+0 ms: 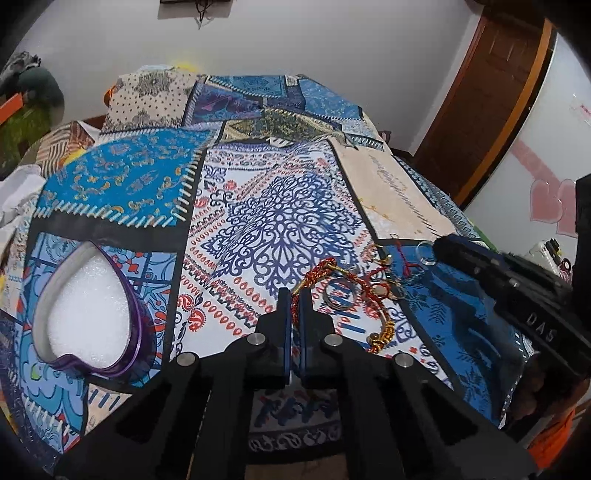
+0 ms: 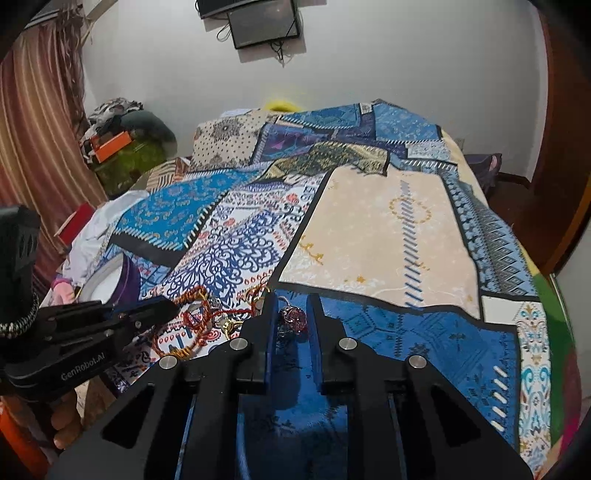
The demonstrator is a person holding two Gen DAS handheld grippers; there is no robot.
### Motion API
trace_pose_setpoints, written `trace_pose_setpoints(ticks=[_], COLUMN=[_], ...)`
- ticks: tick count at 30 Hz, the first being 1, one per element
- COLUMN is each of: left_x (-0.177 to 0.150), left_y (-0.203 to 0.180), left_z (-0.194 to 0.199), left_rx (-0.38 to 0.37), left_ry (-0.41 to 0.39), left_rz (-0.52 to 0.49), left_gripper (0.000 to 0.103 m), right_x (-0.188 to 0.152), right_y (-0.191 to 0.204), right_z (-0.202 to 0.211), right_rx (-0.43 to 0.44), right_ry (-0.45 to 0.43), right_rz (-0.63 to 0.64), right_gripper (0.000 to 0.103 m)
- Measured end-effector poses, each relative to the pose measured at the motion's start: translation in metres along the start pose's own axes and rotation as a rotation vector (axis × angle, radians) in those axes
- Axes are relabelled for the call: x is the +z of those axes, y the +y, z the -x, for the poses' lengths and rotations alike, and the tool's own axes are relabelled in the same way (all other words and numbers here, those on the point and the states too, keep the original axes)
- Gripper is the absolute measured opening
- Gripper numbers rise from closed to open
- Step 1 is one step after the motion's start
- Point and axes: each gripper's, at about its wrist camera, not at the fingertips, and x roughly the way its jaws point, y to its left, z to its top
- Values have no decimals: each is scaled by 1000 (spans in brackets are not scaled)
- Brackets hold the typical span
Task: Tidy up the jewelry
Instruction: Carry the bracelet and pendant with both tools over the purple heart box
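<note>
My left gripper (image 1: 294,295) is shut on a red and gold braided cord bracelet (image 1: 317,273) lying on the patterned bedspread. Beside it lie a silver ring (image 1: 339,295), gold beads (image 1: 382,334) and a clear ring (image 1: 426,253). A purple heart-shaped box (image 1: 88,314) with white foam stands open at the left. My right gripper (image 2: 293,301) is open around a small purple-red sparkly jewel (image 2: 293,318), its jaws apart on either side. The left gripper (image 2: 162,310) shows at the left of the right wrist view, on the jewelry pile (image 2: 195,317).
The patchwork bedspread (image 2: 388,229) covers the whole bed. Clothes and an orange box (image 2: 110,142) are piled at the far left by a curtain. A wooden door (image 1: 487,92) stands at the right. A screen (image 2: 262,22) hangs on the wall.
</note>
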Motion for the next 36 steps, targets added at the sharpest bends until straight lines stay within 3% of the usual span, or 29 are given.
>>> trace_pose_setpoints(ticks=[17, 28, 36], left_x=[8, 6, 2], left_y=[-4, 34, 69], left_z=[84, 132, 151], left_rx=[40, 87, 155], left_ry=[-194, -302, -337], left_rz=[-7, 32, 49], left_gripper=[1, 1, 1], right_x=[18, 26, 30], right_y=[27, 70, 107], right_z=[59, 68, 62], right_rx=[-4, 30, 81], right_ry=[-145, -182, -195], right_rz=[20, 78, 131], right_gripper=[14, 14, 14])
